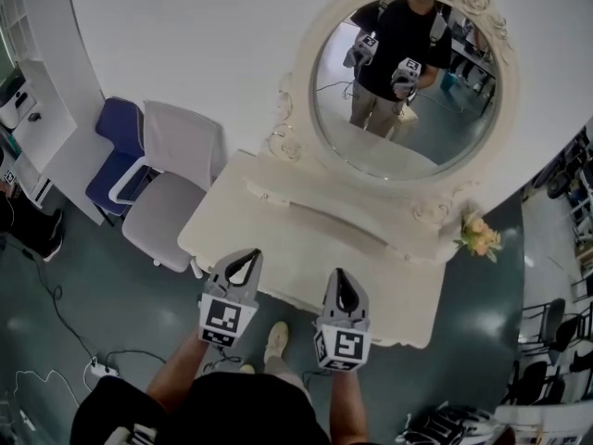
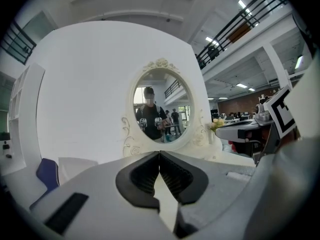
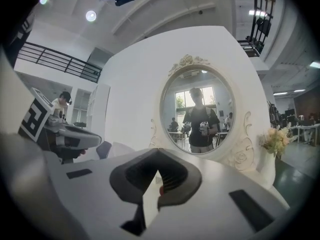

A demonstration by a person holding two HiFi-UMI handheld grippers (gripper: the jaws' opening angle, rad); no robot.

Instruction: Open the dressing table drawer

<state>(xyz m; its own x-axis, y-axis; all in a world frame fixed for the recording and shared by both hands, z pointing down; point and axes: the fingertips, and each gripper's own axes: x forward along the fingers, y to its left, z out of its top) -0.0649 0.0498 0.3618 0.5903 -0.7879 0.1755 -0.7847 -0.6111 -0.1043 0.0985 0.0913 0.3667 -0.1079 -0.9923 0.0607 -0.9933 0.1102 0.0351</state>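
Note:
The cream dressing table stands against a white wall, with an oval mirror on top. Its front face shows only as a narrow white strip between my grippers, and I cannot make out a drawer handle. My left gripper and right gripper hang side by side just in front of the table's near edge, both pointing at it. In the left gripper view the gripper has its tips together with nothing between them. In the right gripper view the gripper looks the same, facing the mirror.
A white chair and a blue chair stand left of the table. A vase of flowers sits on the table's right end. Cables and a power strip lie on the floor at lower left. My shoe is under the table's edge.

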